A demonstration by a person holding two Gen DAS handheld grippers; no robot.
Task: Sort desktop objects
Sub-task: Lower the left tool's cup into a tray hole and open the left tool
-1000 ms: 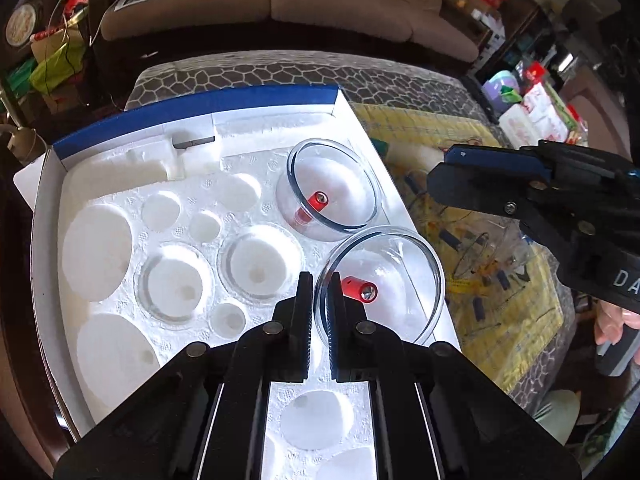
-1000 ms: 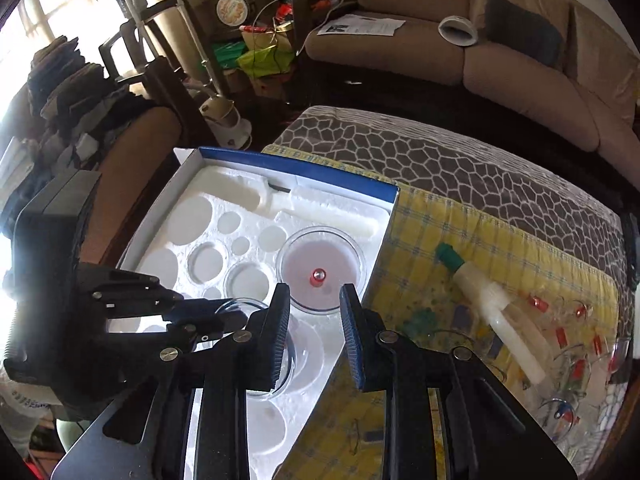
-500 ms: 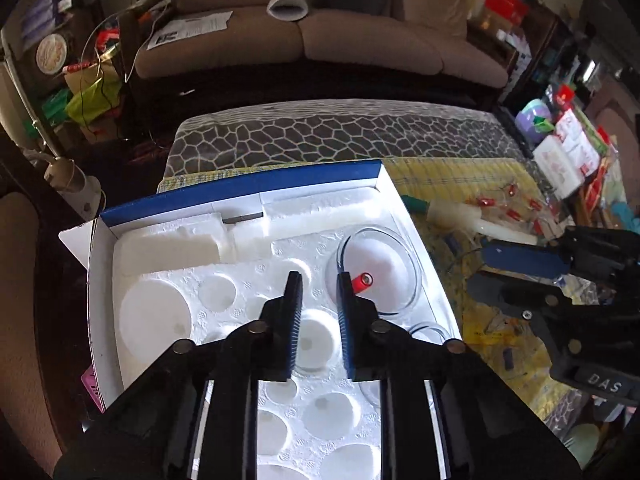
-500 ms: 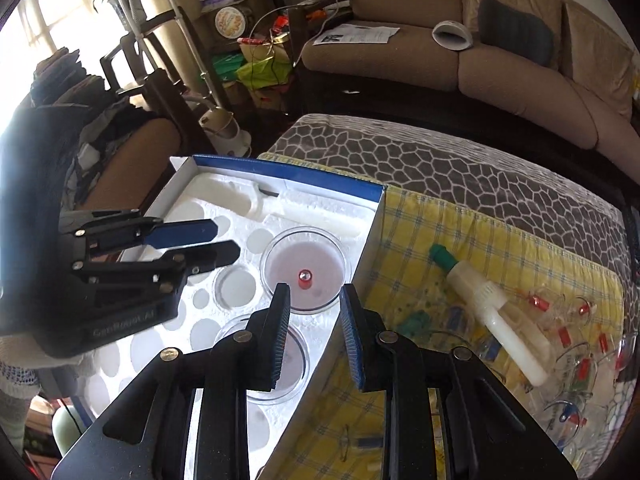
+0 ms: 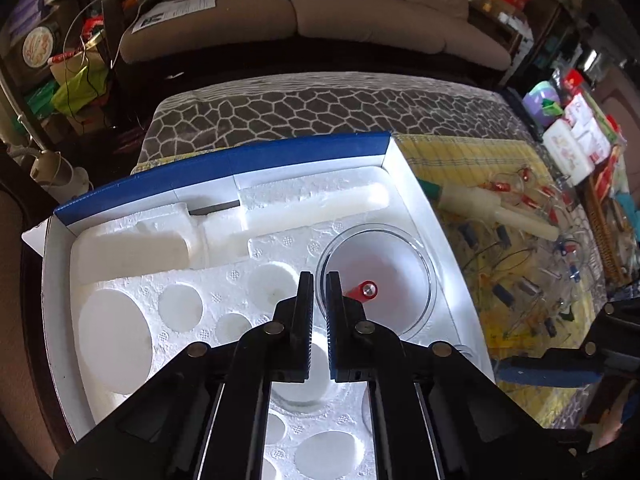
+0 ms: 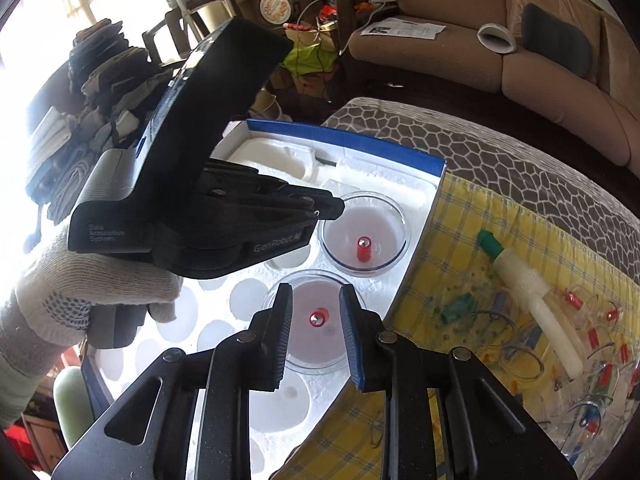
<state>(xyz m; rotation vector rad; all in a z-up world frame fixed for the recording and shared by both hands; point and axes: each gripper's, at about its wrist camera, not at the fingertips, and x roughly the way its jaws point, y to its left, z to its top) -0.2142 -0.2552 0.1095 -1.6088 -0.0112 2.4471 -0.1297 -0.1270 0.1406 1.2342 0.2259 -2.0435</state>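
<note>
Where the white foam tray (image 6: pixel 236 292) fills the blue-edged box (image 5: pixel 224 160), two clear glass cups sit in its wells along the side nearest the yellow checked cloth (image 6: pixel 452 240). The right gripper (image 6: pixel 316 320) hangs above the nearer cup (image 6: pixel 316 332), its jaws standing partly apart with nothing between them; the cup's red valve cap (image 6: pixel 318 317) shows through the gap. One well farther along the tray sits the second cup (image 6: pixel 366 236), upright, its own red cap (image 6: pixel 363 249) at the centre. The left gripper (image 6: pixel 334 210), held by a hand in a white knitted glove (image 6: pixel 84 300), reaches over the tray from the side away from the cloth, and its tip hangs at the rim of this second cup. In the left wrist view its jaws (image 5: pixel 318 292) are drawn together to a narrow slit and grip nothing; whether they touch the cup's rim cannot be told.

Off the tray, on the cloth, lies a white pump (image 6: pixel 532 292) with a green end, a small green piece (image 6: pixel 458 306) just beside it toward the tray. More small clear cups with red caps (image 6: pixel 596 320) lie scattered on the cloth beyond the pump. Past the tray's far edge the table's grey honeycomb cover (image 5: pixel 320 104) is bare, and behind that stands a brown sofa (image 5: pixel 360 16) with a sheet of paper (image 5: pixel 180 6) on its seat.
</note>
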